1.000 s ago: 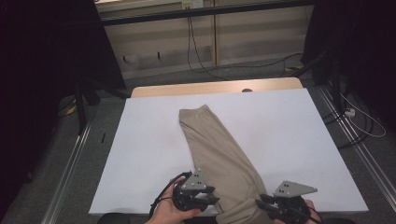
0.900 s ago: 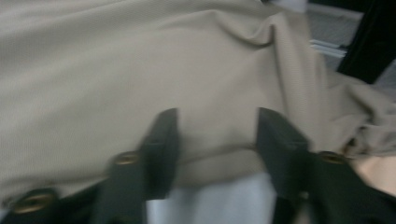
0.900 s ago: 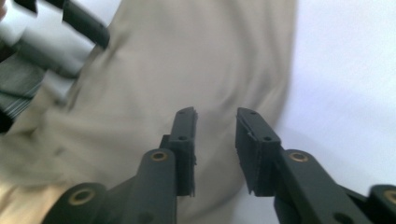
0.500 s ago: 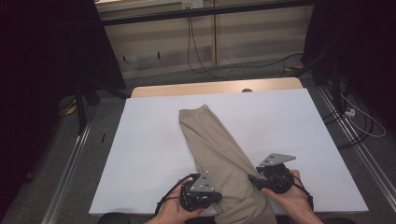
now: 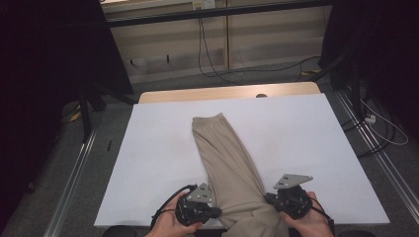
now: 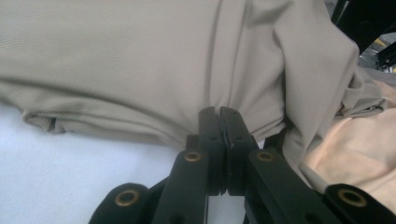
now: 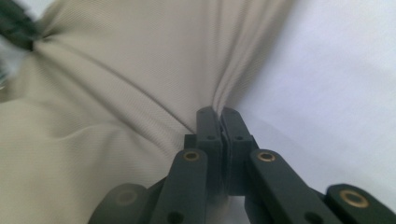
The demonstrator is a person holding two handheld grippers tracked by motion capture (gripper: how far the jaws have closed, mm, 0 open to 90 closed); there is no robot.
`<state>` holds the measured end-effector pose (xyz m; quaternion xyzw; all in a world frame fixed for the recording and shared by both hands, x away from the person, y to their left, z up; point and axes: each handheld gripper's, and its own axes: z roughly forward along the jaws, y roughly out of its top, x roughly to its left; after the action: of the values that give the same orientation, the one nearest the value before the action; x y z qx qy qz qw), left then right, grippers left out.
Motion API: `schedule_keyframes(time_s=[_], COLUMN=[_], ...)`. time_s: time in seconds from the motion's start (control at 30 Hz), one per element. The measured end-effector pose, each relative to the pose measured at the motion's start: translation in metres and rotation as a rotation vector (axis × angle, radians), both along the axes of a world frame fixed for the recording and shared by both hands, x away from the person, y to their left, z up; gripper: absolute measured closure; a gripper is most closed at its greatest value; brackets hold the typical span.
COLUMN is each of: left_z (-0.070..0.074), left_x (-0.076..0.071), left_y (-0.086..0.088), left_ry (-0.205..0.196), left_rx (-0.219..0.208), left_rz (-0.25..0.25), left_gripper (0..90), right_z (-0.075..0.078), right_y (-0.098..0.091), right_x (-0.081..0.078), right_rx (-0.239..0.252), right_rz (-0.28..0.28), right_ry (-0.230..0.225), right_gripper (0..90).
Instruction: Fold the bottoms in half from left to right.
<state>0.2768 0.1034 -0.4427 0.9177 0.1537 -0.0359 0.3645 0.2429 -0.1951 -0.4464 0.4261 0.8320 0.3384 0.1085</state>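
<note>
At the bottom edge of the high view, the trousers (image 5: 232, 163) run out of frame, their waist cut off. Both forearms are cropped there too. The fabric pinched inside each jaw pair stays hidden.

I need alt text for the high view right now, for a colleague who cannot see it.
Folded beige trousers lie lengthwise on a white table, and the person's two hand-held grippers pinch their near end from either side. The left gripper and the right gripper both have their jaws shut on the cloth's edges, near the table's front edge.
</note>
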Motion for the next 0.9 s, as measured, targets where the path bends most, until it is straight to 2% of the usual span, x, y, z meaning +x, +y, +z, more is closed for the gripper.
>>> schedule_keyframes(time_s=[0.03, 0.07, 0.1, 0.17, 0.2, 0.27, 0.3, 0.33, 0.43, 0.47, 0.5, 0.53, 0.57, 0.63, 0.67, 0.73, 0.77, 0.8, 0.83, 0.9], left_z=[0.001, 0.000, 0.000, 0.001, 0.001, 0.001, 0.001, 0.002, 0.004, 0.005, 0.005, 0.006, 0.005, 0.006, 0.007, 0.007, 0.008, 0.008, 0.008, 0.006], left_x=[-0.001, -0.001, -0.001, -0.003, -0.005, -0.008, -0.010, -0.014, -0.021, -0.024, -0.024, -0.024, -0.022, -0.017, -0.014, -0.006, -0.002, 0.002, 0.008, 0.018], left_y=[0.000, 0.000, 0.000, 0.002, 0.006, 0.008, 0.011, 0.015, 0.019, 0.022, 0.022, 0.026, 0.028, 0.033, 0.034, 0.036, 0.037, 0.038, 0.038, 0.039], left_ry=[-0.011, -0.003, 0.002, -0.001, 0.012, 0.024, 0.025, 0.045, 0.059, 0.065, 0.065, 0.065, 0.083, 0.087, 0.076, 0.063, 0.061, 0.039, -0.008, -0.022], left_rx=[0.022, 0.012, 0.009, 0.023, 0.025, 0.011, 0.018, 0.007, -0.016, -0.030, -0.030, -0.024, -0.063, -0.090, -0.099, -0.110, -0.119, -0.124, -0.110, -0.113], left_rz=[0.001, -0.009, -0.016, -0.009, -0.022, -0.022, -0.033, -0.042, -0.036, -0.045, -0.045, -0.040, -0.024, 0.016, 0.044, 0.108, 0.130, 0.154, 0.203, 0.256], left_gripper=[88.8, 88.8, 88.8, 88.8, 88.7, 88.7, 88.7, 88.7, 88.7, 88.6, 88.3, 88.3, 87.2, 77.5, 72.7, 57.5, 54.7, 50.4, 36.0, 31.3], right_z=[0.000, 0.000, 0.000, 0.000, 0.000, 0.000, -0.001, 0.000, 0.000, 0.000, 0.000, 0.000, 0.001, 0.003, 0.003, 0.004, 0.005, 0.005, 0.006, 0.007], right_y=[0.000, 0.000, 0.000, 0.000, 0.000, 0.001, 0.002, 0.005, 0.008, 0.010, 0.010, 0.010, 0.011, 0.011, 0.011, 0.009, 0.008, 0.007, 0.007, 0.008], right_x=[0.000, -0.012, -0.012, -0.023, -0.033, -0.037, -0.040, -0.043, -0.042, -0.039, -0.039, -0.037, -0.034, -0.029, -0.025, -0.017, -0.012, -0.008, 0.001, 0.007], right_rx=[0.000, 0.006, 0.006, 0.017, 0.028, 0.036, 0.045, 0.047, 0.058, 0.062, 0.062, 0.061, 0.060, 0.065, 0.065, 0.087, 0.099, 0.111, 0.112, 0.108], right_rz=[0.000, 0.008, 0.008, 0.015, 0.026, 0.034, 0.045, 0.062, 0.077, 0.079, 0.079, 0.081, 0.078, 0.072, 0.066, 0.054, 0.040, 0.024, 0.018, 0.003], right_ry=[0.000, -0.001, -0.001, 0.007, 0.015, 0.021, 0.025, 0.028, 0.034, 0.036, 0.036, 0.040, 0.031, 0.016, -0.001, -0.024, -0.030, -0.040, -0.070, -0.087], right_gripper=[88.2, 88.3, 88.3, 88.3, 88.3, 88.3, 88.3, 88.2, 87.5, 82.8, 82.8, 78.8, 74.3, 66.6, 63.6, 58.3, 54.5, 51.3, 41.6, 35.8])
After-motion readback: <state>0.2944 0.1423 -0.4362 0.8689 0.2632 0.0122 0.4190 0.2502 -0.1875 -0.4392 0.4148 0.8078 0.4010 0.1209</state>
